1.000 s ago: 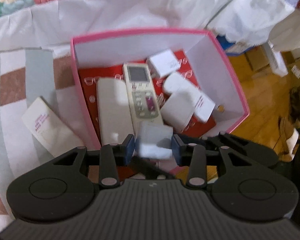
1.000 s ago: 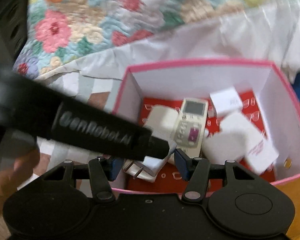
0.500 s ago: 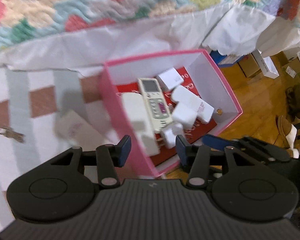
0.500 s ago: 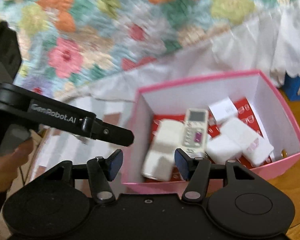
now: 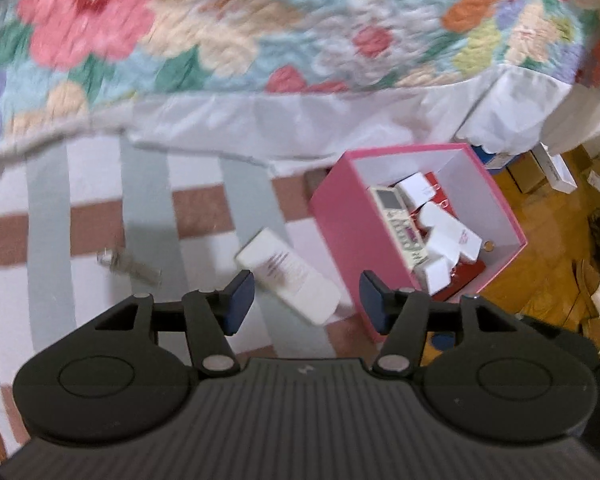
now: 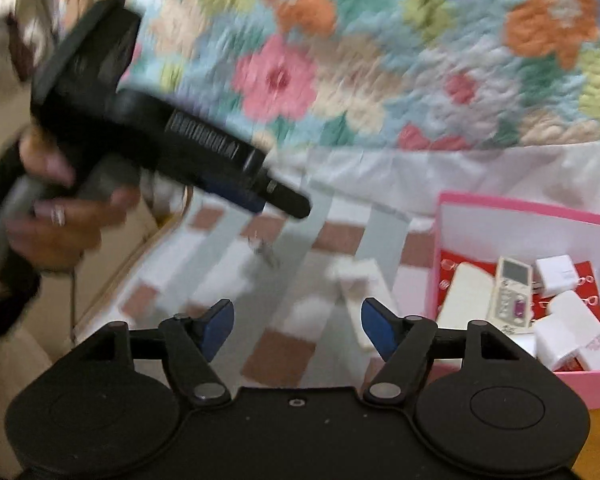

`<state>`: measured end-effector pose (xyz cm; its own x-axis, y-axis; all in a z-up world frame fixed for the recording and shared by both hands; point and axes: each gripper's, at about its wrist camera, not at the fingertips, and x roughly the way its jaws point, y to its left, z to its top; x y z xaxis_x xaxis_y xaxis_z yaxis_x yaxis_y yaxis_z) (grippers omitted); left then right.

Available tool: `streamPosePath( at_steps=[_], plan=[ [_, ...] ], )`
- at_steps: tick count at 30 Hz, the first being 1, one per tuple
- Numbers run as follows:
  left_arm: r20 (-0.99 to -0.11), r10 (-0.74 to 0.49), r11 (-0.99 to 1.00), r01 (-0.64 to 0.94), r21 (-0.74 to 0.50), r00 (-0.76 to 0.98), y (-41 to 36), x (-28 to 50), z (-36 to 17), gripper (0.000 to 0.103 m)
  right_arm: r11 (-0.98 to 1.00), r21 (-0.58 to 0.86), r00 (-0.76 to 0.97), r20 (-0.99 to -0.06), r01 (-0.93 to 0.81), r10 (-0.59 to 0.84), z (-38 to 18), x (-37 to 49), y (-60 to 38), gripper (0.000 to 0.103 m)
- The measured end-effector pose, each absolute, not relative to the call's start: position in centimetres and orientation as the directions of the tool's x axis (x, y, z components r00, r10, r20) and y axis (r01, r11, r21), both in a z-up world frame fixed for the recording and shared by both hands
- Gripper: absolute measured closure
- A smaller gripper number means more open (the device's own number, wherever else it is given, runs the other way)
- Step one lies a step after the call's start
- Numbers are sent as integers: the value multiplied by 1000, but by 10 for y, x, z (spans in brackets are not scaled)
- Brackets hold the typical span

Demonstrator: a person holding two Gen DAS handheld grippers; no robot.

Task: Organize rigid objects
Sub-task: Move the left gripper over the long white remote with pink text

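A pink box (image 5: 340, 216) stands on a striped cloth and holds a white remote (image 5: 400, 224) and several white adapters and small boxes. A flat white box (image 5: 288, 276) lies on the cloth just left of it, and a bunch of keys (image 5: 128, 266) lies further left. My left gripper (image 5: 306, 300) hovers above the flat box, its jaws opening with nothing between them. My right gripper (image 6: 297, 328) is also opening and empty, above the cloth left of the pink box (image 6: 520, 208). Its view shows the flat white box (image 6: 360, 292) and the left gripper (image 6: 272, 200) in a hand.
A floral quilt (image 5: 260, 32) and a white sheet (image 5: 300, 120) hang behind the cloth. To the right of the pink box is a wooden floor (image 5: 552, 264) with cardboard boxes and clutter. The striped cloth (image 6: 284, 276) ends at a light-coloured edge on the left.
Both grippers let go of white adapters over the pink box, then pulled back and swung left over the cloth. Their jaws now stand wider and the box sits at the right of both views.
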<state>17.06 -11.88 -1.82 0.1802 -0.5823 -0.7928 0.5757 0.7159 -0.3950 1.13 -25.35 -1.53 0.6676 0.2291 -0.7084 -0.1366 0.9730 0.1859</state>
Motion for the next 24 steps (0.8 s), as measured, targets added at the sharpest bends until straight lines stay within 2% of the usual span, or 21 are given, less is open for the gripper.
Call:
streamPosePath(
  at_steps=[3, 5, 8, 12, 14, 19, 24],
  plan=[
    [-792, -588, 730, 532, -429, 167, -113, 176, -42, 46, 984, -18, 660, -744, -178, 106, -39, 27, -224, 28],
    [-782, -603, 729, 510, -457, 161, -112, 176, -58, 46, 964, -175, 678, -735, -202, 9, -61, 39, -203, 28],
    [-762, -628, 720, 489, -491, 159, -113, 179, -82, 46, 949, -255, 707, -706, -184, -53, -87, 53, -191, 28],
    [-732, -662, 707, 460, -537, 163, -111, 185, -111, 46, 970, -240, 713, -685, -30, -148, -108, 76, -201, 28],
    [-727, -662, 711, 459, -533, 181, -111, 192, -122, 46, 976, -211, 682, -706, 55, -191, -114, 85, -208, 28],
    [-769, -603, 740, 510, -439, 213, -131, 215, -142, 48, 972, 2, 638, -755, 234, -152, -113, 75, -225, 28],
    [-776, -587, 746, 526, -408, 230, -146, 235, -159, 50, 946, 76, 614, -777, 316, -143, -126, 56, -230, 29]
  ],
)
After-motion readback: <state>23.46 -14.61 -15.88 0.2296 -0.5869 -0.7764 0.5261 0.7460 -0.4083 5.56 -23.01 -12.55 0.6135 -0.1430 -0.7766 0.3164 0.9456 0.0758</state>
